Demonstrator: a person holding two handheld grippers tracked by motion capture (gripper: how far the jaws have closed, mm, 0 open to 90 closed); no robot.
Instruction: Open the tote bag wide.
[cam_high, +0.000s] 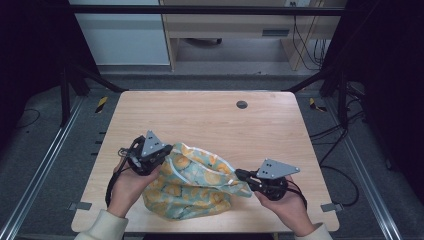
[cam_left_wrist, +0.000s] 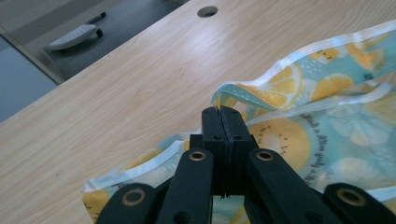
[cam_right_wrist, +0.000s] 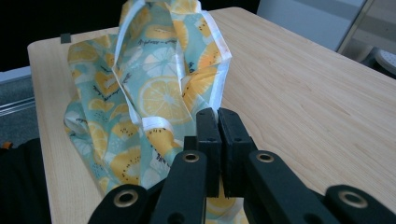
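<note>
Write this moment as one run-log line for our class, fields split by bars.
scene: lemon-print cloth crumpled on wooden table | left gripper: shut on cloth edge | right gripper: shut on cloth edge | cloth partly lifted between them

— How is the light looking from the high view?
— Even overhead light is washing the table (cam_high: 210, 120); the surroundings at nine and three o'clock are sinking into black.
— Any glare?
— A pale sheen is spreading over the wood toward twelve o'clock in the left gripper view.
— Focus?
— The black jaws at six o'clock are blurring slightly; the cloth (cam_right_wrist: 154, 98) is staying fairly crisp.
</note>
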